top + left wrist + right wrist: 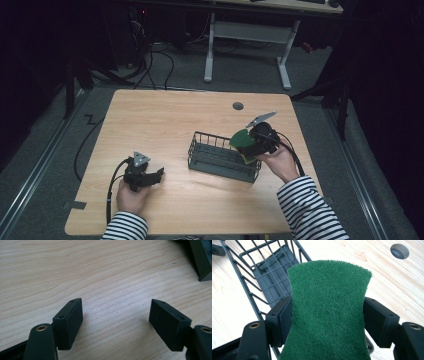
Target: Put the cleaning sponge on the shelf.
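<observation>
Your right claw (327, 322) is clenched on a scouring sponge (328, 312): dark green fibrous face, edges pinched inward where the jaws press, with a yellow-green layer visible under it in the high view (248, 158). The sponge is held above the right end of the dark wire basket (220, 156) on the desk (165, 115), its long axis running along the jaws and its free end pointing away from your hand toward the basket. Your left claw (116, 315) is released, jaws wide apart, low over bare desk well left of the basket.
</observation>
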`<state>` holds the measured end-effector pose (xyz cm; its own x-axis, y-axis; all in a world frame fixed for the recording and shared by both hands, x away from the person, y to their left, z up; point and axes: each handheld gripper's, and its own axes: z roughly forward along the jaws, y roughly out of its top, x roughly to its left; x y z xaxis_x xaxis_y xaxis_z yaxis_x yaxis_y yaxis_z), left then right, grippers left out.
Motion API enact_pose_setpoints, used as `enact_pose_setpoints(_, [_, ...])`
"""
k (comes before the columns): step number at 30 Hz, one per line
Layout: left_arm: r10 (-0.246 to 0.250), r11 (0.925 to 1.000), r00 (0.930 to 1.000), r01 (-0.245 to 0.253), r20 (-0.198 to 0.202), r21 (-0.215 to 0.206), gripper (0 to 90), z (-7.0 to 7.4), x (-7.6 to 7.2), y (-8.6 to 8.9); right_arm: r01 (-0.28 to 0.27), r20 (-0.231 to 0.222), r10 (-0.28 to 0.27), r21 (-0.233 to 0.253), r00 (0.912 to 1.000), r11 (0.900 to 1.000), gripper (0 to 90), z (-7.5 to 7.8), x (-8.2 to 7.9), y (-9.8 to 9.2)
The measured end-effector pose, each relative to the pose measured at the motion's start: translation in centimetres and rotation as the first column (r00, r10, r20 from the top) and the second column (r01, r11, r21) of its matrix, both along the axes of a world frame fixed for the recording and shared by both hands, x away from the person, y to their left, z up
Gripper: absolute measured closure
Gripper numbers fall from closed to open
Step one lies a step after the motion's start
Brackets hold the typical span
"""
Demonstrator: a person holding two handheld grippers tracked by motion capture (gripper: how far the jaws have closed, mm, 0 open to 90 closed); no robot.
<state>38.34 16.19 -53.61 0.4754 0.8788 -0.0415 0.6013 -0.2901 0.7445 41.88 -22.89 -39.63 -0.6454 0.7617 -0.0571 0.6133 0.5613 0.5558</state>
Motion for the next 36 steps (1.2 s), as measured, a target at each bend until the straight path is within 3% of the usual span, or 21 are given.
enact_pose_setpoints(14, [0.000,1.0000,1.0000,0.000,0.000,0.001,27.8,0.0,0.0,0.0,-0.016,-0.009,0.016,-0.008,0.9998,1.000,28.9,-0.8,0.7,0.9])
enact_pose_setpoints(28, [-0.001,1.0000,1.0000,0.001,0.001,0.005,27.1,0.0,0.0,0.0,-0.029,-0.019,0.029,-0.008,0.9994,1.000,28.8,-0.9,0.4,1.0])
enact_pose_setpoints(33, [-0.001,1.0000,1.0000,0.001,0.001,0.004,27.1,0.0,0.0,0.0,-0.040,-0.032,0.040,0.006,0.9987,0.999,30.0,-1.1,0.3,1.0])
enact_pose_setpoints(36, [-0.001,1.0000,1.0000,0.001,0.001,0.004,27.2,0.0,0.0,0.0,-0.046,-0.046,0.048,0.041,0.9978,0.998,31.3,-1.5,0.1,0.9])
